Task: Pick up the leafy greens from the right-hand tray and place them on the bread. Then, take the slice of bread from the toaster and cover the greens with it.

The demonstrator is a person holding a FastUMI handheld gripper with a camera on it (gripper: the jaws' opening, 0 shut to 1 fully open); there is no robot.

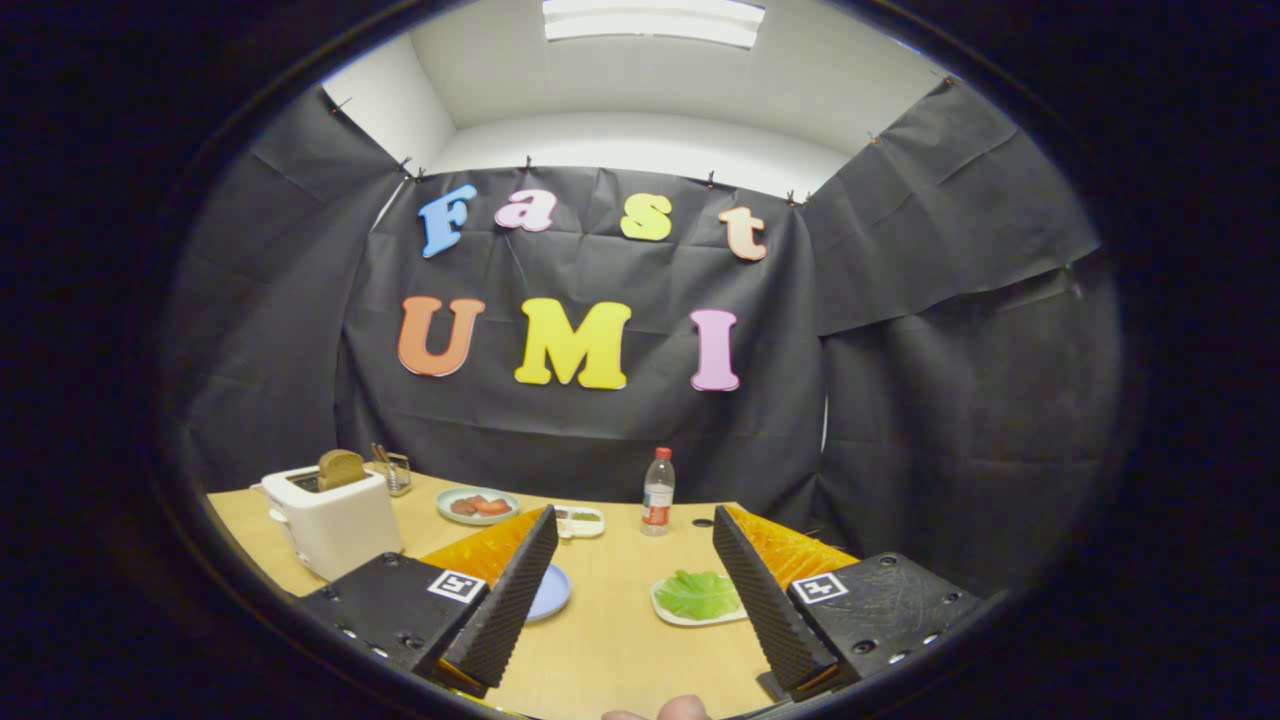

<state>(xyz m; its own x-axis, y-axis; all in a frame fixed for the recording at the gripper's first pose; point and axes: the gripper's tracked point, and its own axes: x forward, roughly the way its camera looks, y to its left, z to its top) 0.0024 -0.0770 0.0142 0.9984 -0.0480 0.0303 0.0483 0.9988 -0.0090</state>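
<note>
Your gripper hangs wide open, so drop toward the greens at 1 o'clock, straddle the leaf, then pinch.

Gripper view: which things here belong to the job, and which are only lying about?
For the job: leafy greens on their white tray; bread slice in the toaster; blue plate; gripper, jaws open.

Lying about: bottle; plate of red food; small white dish; wire holder.

Bright ceiling panel overhead (slightly blown out), even soft light, faint shadows, strong fisheye bending near edges
</note>
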